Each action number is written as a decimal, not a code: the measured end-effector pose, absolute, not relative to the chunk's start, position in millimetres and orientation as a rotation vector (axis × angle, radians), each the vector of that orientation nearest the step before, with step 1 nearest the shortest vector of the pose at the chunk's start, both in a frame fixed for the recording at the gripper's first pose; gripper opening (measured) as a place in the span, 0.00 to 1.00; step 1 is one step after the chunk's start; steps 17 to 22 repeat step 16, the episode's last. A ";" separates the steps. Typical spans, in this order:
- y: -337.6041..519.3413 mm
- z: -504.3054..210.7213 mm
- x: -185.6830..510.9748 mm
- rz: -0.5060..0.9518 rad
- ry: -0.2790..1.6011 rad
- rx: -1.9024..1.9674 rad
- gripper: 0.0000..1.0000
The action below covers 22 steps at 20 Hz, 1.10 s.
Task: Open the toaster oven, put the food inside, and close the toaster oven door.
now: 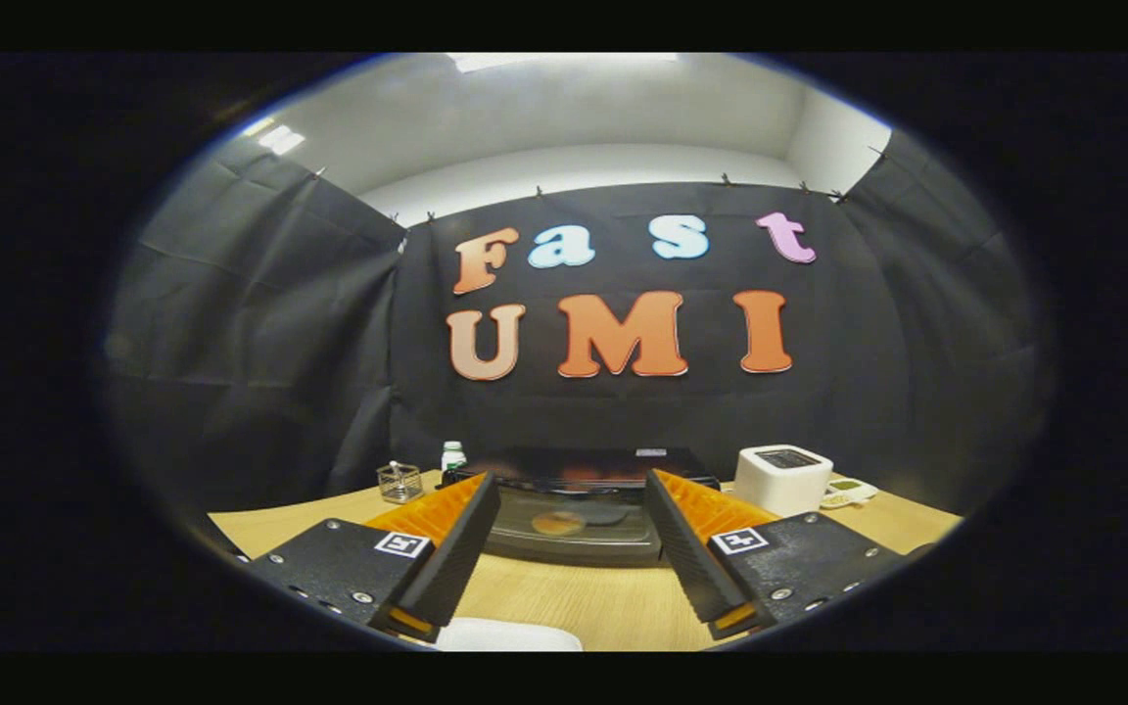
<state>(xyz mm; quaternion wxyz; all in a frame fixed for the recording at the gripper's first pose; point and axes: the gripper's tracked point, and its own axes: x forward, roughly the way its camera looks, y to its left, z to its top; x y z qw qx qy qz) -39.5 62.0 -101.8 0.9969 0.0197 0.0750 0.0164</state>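
Gripper view: gripper [572, 524] fingers spread wide, empty, above a wooden table [584, 602]; toaster oven [574, 509] beyond them before black cloth walls [260, 343]

1. Ceiling light panels [564, 61] are shining from overhead, leaving the booth evenly but rather dimly lit.
2. The fisheye lens is bending the table [584, 597] edge and darkening the rim of the view.
3. The toaster oven [574, 509] glass door is catching soft, pale reflections.
4. The fingers [446, 558] are looking slightly soft, and small far objects are blurring.
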 end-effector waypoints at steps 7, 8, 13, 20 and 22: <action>43.7 -82.3 -72.2 0.015 0.080 0.005 0.96; 43.1 -82.2 -73.0 0.014 0.080 0.011 0.97; 41.6 -84.0 -74.3 -0.006 0.083 0.022 0.97; 47.0 -78.8 -72.7 -0.006 0.054 0.027 0.97; 47.0 -78.8 -72.7 -0.006 0.054 0.027 0.97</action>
